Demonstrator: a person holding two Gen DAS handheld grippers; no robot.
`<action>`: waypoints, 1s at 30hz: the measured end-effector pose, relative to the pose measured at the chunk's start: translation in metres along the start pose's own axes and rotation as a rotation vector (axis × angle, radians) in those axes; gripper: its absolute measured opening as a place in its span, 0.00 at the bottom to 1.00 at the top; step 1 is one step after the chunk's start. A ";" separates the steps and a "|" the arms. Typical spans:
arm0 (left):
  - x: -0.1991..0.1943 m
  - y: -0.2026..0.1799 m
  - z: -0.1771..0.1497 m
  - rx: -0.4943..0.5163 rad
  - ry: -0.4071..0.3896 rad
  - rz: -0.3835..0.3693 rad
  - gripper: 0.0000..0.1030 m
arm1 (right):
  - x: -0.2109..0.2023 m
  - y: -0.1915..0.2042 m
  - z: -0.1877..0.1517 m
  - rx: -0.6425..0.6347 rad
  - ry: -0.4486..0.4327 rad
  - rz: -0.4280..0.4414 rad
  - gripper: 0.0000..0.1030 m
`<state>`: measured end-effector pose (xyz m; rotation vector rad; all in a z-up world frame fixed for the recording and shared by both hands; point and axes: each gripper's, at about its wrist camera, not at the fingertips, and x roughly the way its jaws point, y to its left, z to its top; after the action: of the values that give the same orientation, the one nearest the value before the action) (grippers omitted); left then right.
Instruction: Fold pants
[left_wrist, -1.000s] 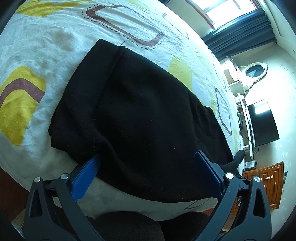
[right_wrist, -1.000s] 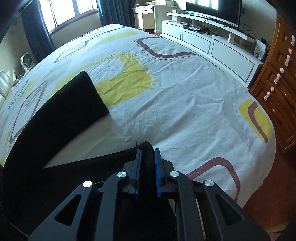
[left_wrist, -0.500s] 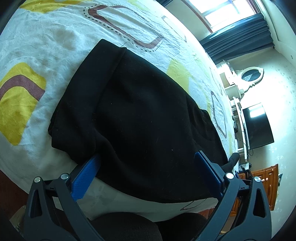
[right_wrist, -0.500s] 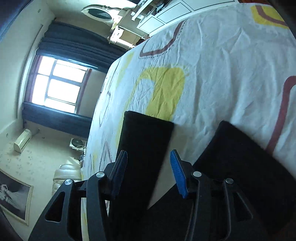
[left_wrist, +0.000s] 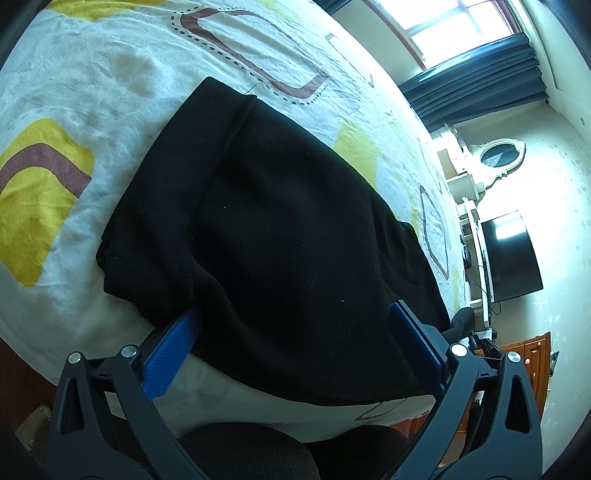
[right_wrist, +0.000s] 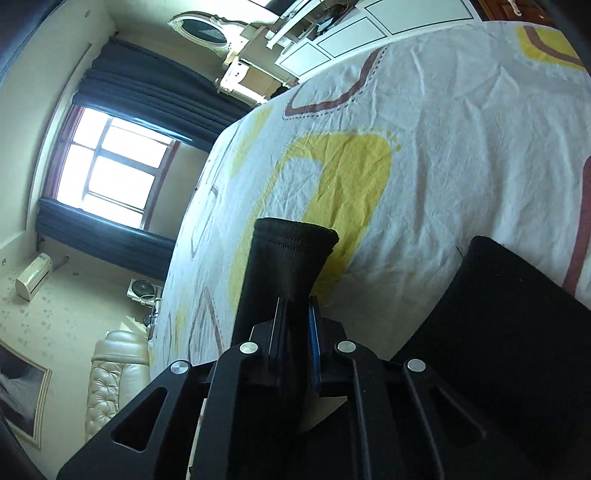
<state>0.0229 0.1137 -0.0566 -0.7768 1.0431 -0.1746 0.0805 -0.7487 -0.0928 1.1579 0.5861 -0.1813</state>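
Observation:
Black pants (left_wrist: 280, 236) lie on the white patterned bedsheet (left_wrist: 110, 85), waist end at the upper left in the left wrist view. My left gripper (left_wrist: 295, 332) is open, its blue fingers (left_wrist: 173, 339) straddling the near edge of the pants. In the right wrist view my right gripper (right_wrist: 295, 317) is shut on one pant leg (right_wrist: 288, 258) near its hem, which sticks out past the fingertips. The other part of the pants (right_wrist: 509, 325) lies at the right.
The bed's near edge (left_wrist: 258, 410) curves just below the pants. A TV (left_wrist: 509, 254) and a wooden dresser (left_wrist: 532, 354) stand at the right. A window (right_wrist: 107, 170), curtains and a leather headboard (right_wrist: 110, 373) are at the left of the right wrist view.
My right gripper, shut on cloth a second ago, opened over the pant leg, then closed on it near the hem. The left gripper has barely moved.

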 end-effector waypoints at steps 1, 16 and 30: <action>0.000 -0.001 0.000 0.002 0.001 0.002 0.97 | -0.012 0.003 0.000 -0.010 -0.013 0.017 0.10; 0.004 -0.009 -0.001 0.009 -0.001 0.023 0.97 | -0.046 -0.023 -0.028 0.012 0.049 0.088 0.06; 0.003 -0.002 0.005 -0.020 0.004 0.001 0.97 | 0.030 -0.007 -0.020 0.071 -0.008 -0.078 0.51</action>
<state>0.0295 0.1132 -0.0557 -0.7941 1.0504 -0.1648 0.0956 -0.7285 -0.1200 1.2034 0.6228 -0.2752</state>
